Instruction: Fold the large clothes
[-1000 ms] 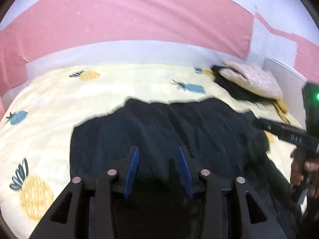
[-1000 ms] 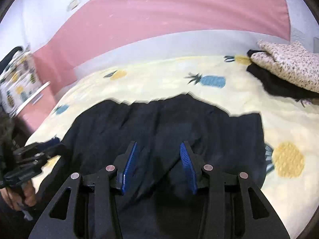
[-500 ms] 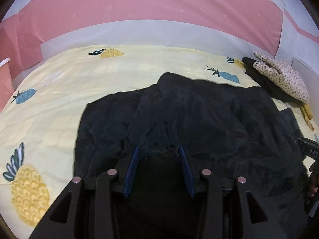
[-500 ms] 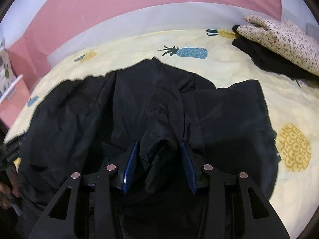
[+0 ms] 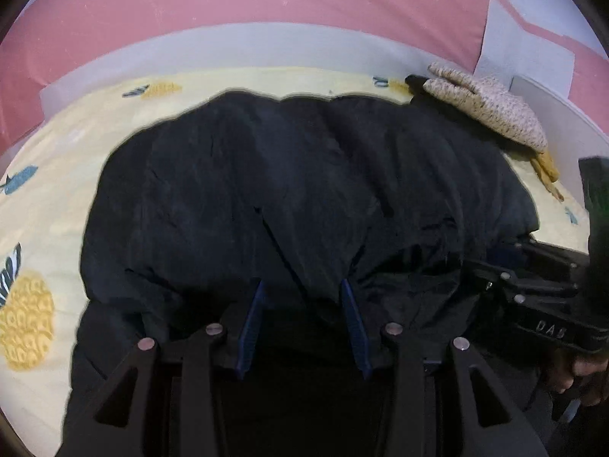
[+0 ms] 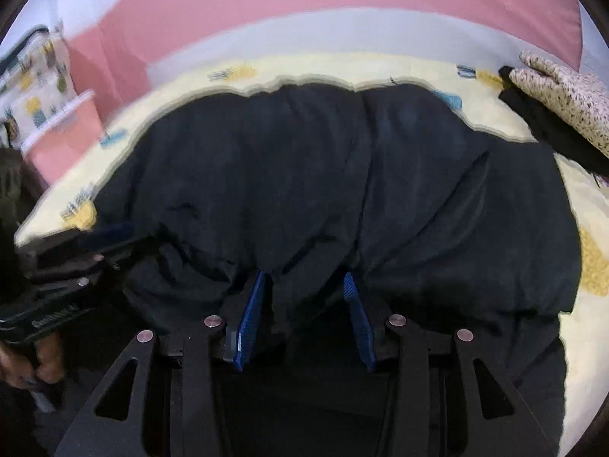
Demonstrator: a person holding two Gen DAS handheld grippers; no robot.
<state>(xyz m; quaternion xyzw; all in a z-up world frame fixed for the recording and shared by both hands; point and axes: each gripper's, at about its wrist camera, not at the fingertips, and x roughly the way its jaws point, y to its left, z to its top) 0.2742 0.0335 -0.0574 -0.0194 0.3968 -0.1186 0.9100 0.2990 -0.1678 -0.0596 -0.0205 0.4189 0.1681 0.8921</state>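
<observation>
Pineapple-print bedsheet (image 5: 57, 160), speckled beige cloth (image 5: 491, 110), pink wall (image 5: 228, 3), patterned bag (image 6: 34, 91)

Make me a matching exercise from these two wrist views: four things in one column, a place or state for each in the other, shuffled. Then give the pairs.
Things:
1. large black garment
2. speckled beige knitted garment
3. left gripper
4. pale yellow pineapple-print bedsheet

Places or states:
A. covers the bed, under everything else
B. piled at the far right corner of the bed
C. jaws with blue pads closed on a bunch of black fabric
D. spread over the middle of the bed, near edge gathered

Pairs: 1-D, 2-B, 3-C, 4-A
</observation>
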